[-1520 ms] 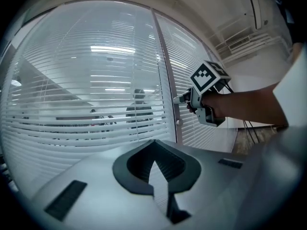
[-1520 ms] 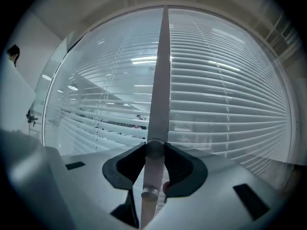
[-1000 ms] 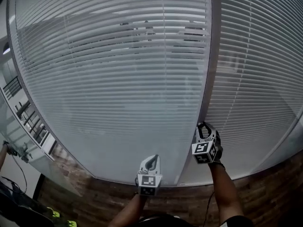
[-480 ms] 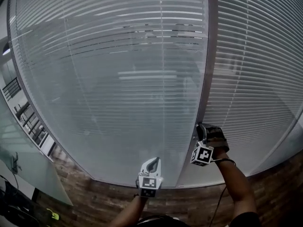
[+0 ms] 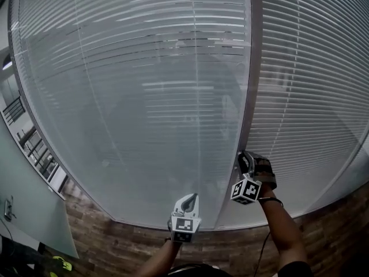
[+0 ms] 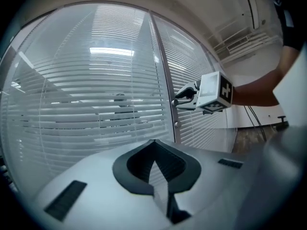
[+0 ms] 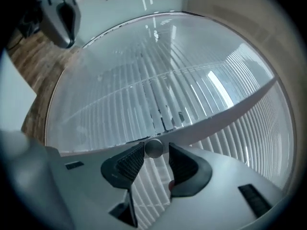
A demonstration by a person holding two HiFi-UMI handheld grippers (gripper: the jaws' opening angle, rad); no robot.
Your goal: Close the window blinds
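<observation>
The window blinds [image 5: 144, 97] fill most of the head view. They hang as horizontal slats behind a wide glass pane, and a second slatted pane [image 5: 311, 97] stands to their right. In the left gripper view, dim shapes show through narrow gaps between the slats. A grey upright post [image 5: 252, 68] divides the two panes from the top edge to the bottom edge of the window.

The right gripper [image 5: 247, 159] is held against this post, low down near the window's bottom edge. The left gripper [image 5: 187, 199] hangs further left before the wide pane, just above its bottom edge and clear of the glass. Its jaws are closed tip to tip with nothing between them.

A small round knob [image 7: 154, 148] juts from the post between the tips of the right gripper's jaws. Those jaws have just been opening: one pad lies against the knob and a thin gap shows at the other.
</observation>
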